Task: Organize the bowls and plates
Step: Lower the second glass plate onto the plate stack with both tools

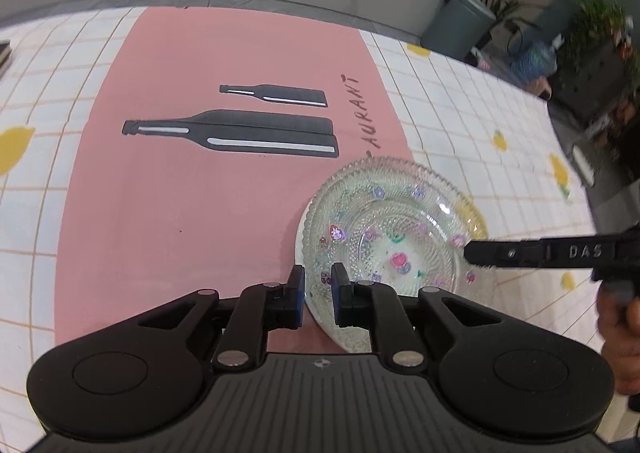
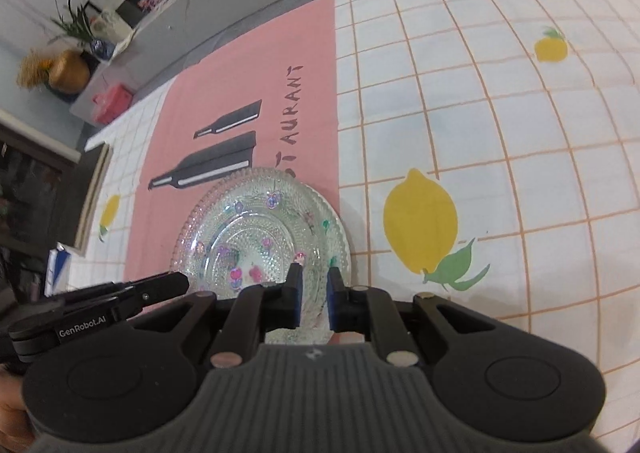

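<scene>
Now 2 claws, left claw (image 1: 318,277) and right claw (image 2: 313,279), pinch opposite glass plate (image 1: 394,229) rims.

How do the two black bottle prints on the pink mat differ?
The upper black bottle print is short and slim, while the lower black bottle print is longer and thicker. The lower one lies nearer the clear patterned glass plate, and the upper one is farther off. Both are black with white stripes, and their necks point the same way.

The plate (image 1: 394,229) is clear, glossy pressed glass with a beaded, rough texture. Beneath it, the tablecloth (image 2: 500,133) looks smooth and matt.
</scene>
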